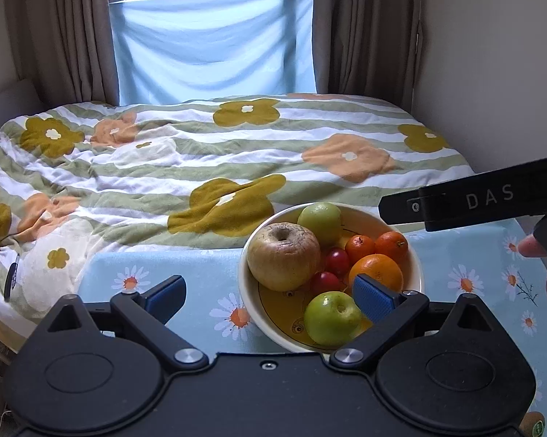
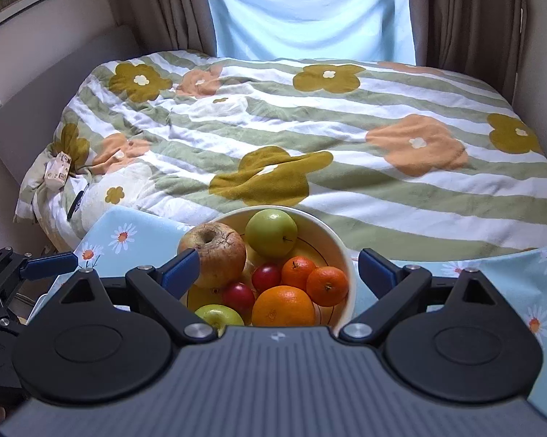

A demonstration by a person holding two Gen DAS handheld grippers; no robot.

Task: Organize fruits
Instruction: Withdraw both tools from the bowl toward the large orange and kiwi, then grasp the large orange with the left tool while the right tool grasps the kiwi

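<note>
A white bowl (image 1: 417, 266) with a yellow inside stands on a daisy-print cloth. It holds a large wrinkled brown apple (image 1: 283, 256), two green apples (image 1: 331, 317) (image 1: 320, 223), a big orange (image 1: 377, 273), two small mandarins (image 1: 391, 244) and two red plums (image 1: 337, 260). My left gripper (image 1: 269, 295) is open and empty above the bowl's left rim. My right gripper (image 2: 278, 269) is open and empty, with the bowl (image 2: 346, 258) between its fingers in view; the apple (image 2: 215, 255) and orange (image 2: 283, 306) show there. The right gripper's body (image 1: 473, 200) crosses the left wrist view.
The light-blue daisy cloth (image 1: 157, 273) covers the table. Behind it lies a bed with a striped flower duvet (image 1: 218, 153), curtains and a window. A kiwi (image 1: 532, 423) lies at the cloth's near right corner. The left gripper shows at the left edge (image 2: 36, 267).
</note>
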